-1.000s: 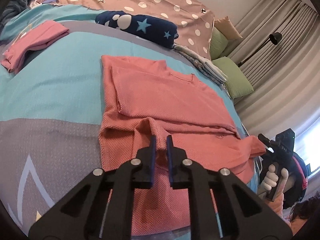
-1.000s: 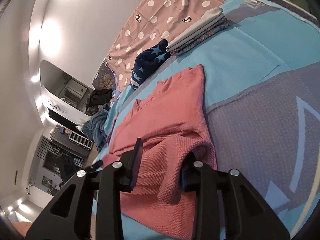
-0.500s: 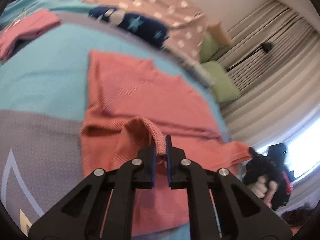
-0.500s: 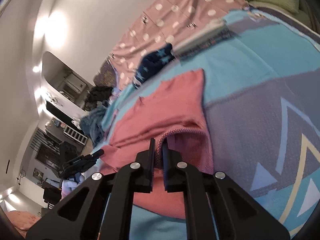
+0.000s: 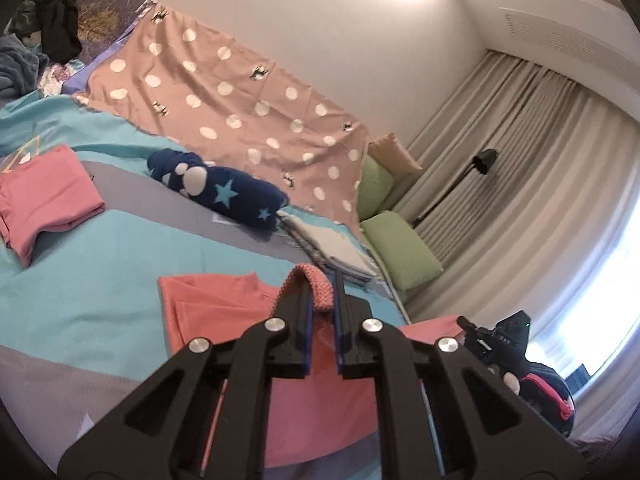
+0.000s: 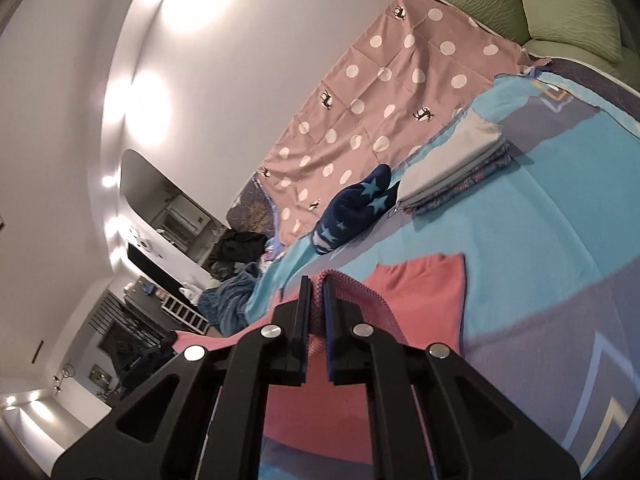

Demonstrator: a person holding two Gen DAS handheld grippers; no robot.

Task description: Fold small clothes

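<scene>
Lifting the hem of the coral-pink knitted shirt (image 5: 208, 304) off the blue-and-grey bedspread (image 5: 100, 264), you are in the fold-over step. Your left gripper (image 5: 322, 296) and right gripper (image 6: 316, 300) each pinch this hem; next carry it toward the collar. Nearby lie a folded pink garment (image 5: 44, 196) and a navy star-patterned bundle (image 5: 224, 190), both apart from the path.

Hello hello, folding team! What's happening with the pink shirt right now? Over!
Left tool shut on salmon-pink knit shirt hem. Right tool shut on it too. Hem lifted off the bed. Nothing in the way.
</scene>
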